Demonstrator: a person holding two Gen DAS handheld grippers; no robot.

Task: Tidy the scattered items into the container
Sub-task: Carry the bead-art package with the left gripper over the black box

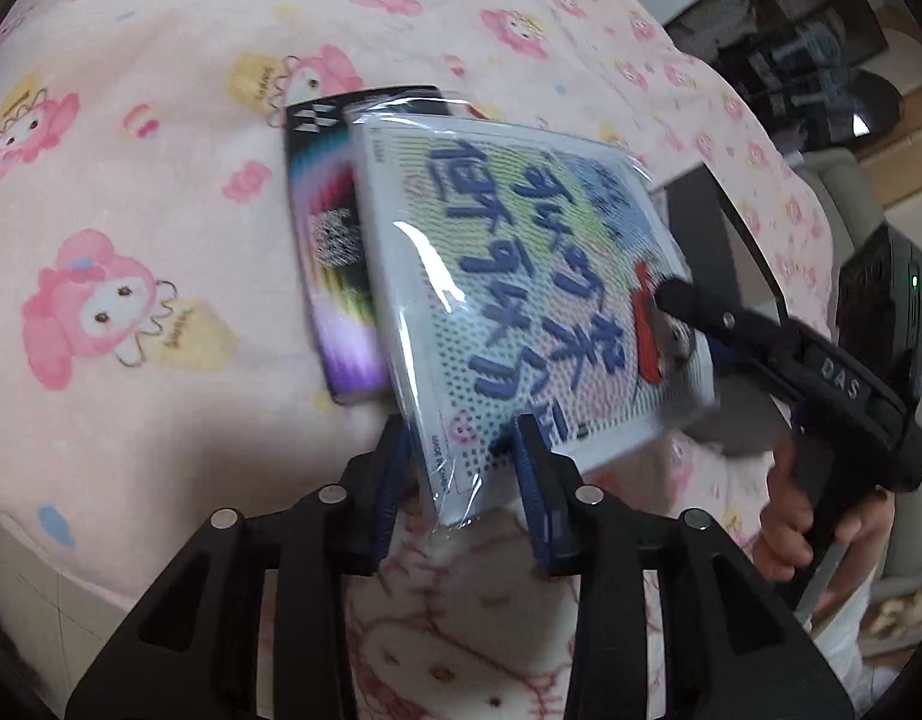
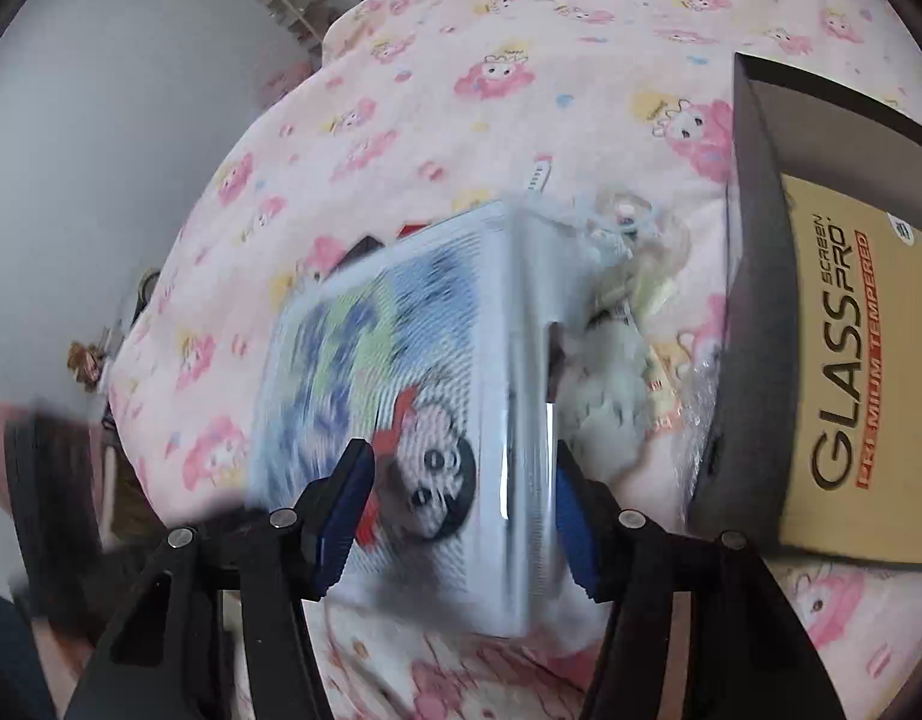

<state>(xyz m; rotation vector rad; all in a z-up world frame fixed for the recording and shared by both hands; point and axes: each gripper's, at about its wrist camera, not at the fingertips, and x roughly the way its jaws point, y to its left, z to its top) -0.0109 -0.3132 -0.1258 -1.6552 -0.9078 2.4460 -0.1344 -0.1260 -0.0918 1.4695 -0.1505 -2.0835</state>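
The wrapped booklet [image 1: 521, 300] is lifted off the bed [image 1: 131, 210], tilted, seemingly to carry it to the dark box [image 2: 755, 300] just right of it. The left gripper [image 1: 461, 462] pinches its near corner; the right gripper [image 2: 455, 510], angled down, straddles its far edge, though whether its pads press is unclear

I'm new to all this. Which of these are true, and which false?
1. The wrapped box carries blue lettering. True.
2. The blanket is plain blue. False: it is pink with cartoon characters.
3. The dark container is empty. False: a GLASS PRO packet lies inside it.
4. A black card with rainbow colours lies on the blanket, partly hidden by the wrapped box. True.
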